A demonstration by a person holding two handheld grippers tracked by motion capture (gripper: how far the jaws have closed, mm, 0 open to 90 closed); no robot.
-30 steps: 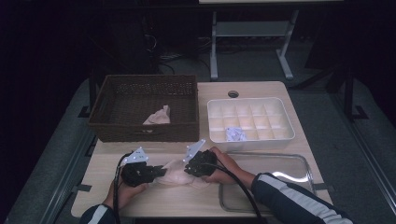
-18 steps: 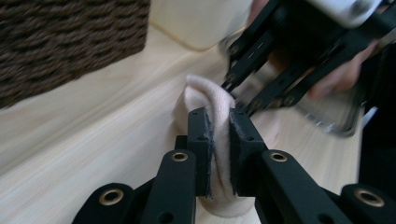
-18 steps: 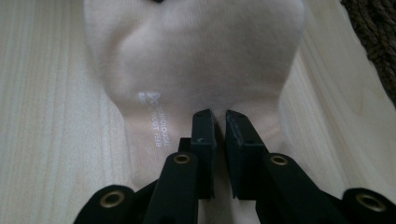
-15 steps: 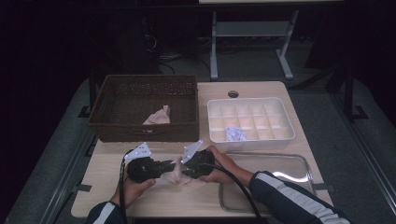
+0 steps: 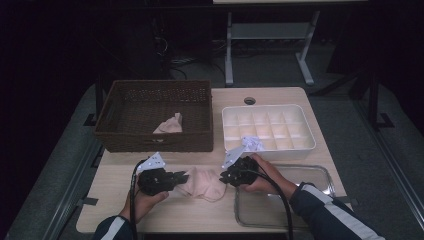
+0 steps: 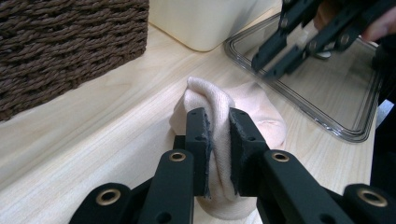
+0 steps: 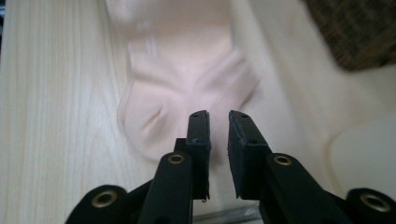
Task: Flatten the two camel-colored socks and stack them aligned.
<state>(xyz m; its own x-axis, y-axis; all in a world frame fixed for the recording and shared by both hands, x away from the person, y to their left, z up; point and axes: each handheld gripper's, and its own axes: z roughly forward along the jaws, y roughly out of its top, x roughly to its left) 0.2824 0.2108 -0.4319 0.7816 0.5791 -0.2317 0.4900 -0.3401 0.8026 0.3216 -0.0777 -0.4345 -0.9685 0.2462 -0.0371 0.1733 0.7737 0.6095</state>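
Now, near to far from the tongs.

Left gripper (image 6: pixel 217 126): jaws clamped on a raised fold of the pale pink sock (image 6: pixel 219 140); in the high view this gripper (image 5: pixel 184 176) sits at the sock's left end, held by the left hand (image 5: pixel 145 200).

Sock: lies flat on the wooden table (image 5: pixel 165 215) between the two grippers, apart from the pinched fold; in the high view the sock (image 5: pixel 205 183) touches the left jaws.

Right gripper (image 7: pixel 218 119): jaws nearly together with a narrow gap and no cloth between the pads; they have just been closing. Its tips hover just beside the sock's (image 7: pixel 182 98) edge. In the high view it (image 5: pixel 226 177) is at the sock's right end, in the right hand (image 5: pixel 262 172).

Clear tray (image 5: pixel 300 205): just right of the right gripper, under that forearm.

White divided box (image 5: pixel 272 127): just beyond the right gripper, a crumpled white item (image 5: pixel 252 144) in a near compartment.

Wicker basket (image 5: pixel 155 117): beyond the left gripper, another pale sock (image 5: pixel 169 125) inside.
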